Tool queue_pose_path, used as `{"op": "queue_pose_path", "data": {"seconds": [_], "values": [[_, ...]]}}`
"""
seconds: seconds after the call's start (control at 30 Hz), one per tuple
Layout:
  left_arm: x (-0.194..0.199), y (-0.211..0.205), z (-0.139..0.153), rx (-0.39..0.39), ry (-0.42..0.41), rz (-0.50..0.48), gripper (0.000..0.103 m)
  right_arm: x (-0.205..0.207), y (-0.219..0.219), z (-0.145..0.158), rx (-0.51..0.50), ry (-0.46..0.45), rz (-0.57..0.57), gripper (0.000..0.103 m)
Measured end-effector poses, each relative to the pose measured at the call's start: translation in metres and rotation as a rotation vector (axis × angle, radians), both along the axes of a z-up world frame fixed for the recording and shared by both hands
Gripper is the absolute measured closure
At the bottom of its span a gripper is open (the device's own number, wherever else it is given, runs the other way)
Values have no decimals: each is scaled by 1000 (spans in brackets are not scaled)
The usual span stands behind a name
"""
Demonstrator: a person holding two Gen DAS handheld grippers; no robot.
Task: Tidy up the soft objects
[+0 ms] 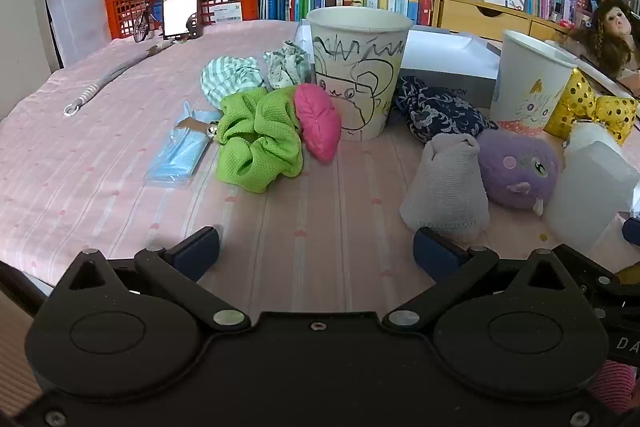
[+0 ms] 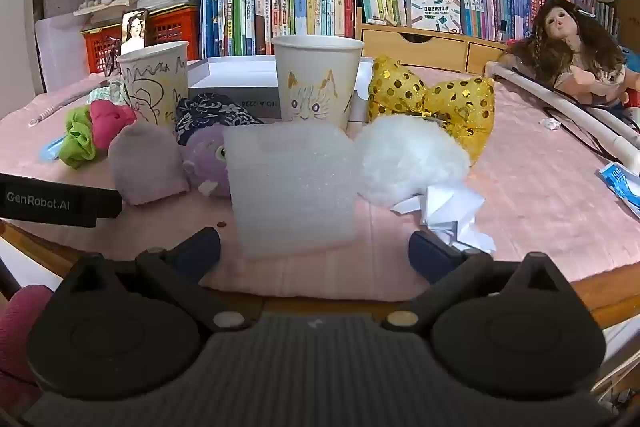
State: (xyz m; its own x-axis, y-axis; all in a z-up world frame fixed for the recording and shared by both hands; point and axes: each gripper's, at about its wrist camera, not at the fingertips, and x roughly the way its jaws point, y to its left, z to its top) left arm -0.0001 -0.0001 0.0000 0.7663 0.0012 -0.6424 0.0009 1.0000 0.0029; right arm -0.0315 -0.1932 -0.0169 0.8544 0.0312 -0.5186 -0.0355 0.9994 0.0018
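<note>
Since nothing sits between the jaws of either tool, we read this as the start: both the left gripper (image 1: pixel 316 247) and the right gripper (image 2: pixel 314 247) stand spread wide and empty at the near edge of the pink cloth (image 1: pixel 100 155), tilted down so we can look over the pile before choosing. Two paper cups, one with a bear drawing (image 1: pixel 360 75) and one with a cat face (image 2: pixel 316 83), stand upright in the middle, probably as bins for sorting. Around them lie the soft things: a green scrunchie (image 1: pixel 260 143) touching a pink pad (image 1: pixel 318 123) left of the bear cup, a grey sock (image 1: pixel 448 183) beside a purple plush (image 1: pixel 518 167) to its right. Nearest the right gripper is a white foam block (image 2: pixel 292 187), with white fluff (image 2: pixel 408 163) and a gold sequin bow (image 2: pixel 432 103) further right.
</note>
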Motion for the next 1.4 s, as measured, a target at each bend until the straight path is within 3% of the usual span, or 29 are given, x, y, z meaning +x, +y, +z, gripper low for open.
{"op": "queue_pose_path", "data": {"seconds": [1.4], "values": [[0,0,0,0,4,0,0,-2,3,1,-4,-1,-2,0]]}}
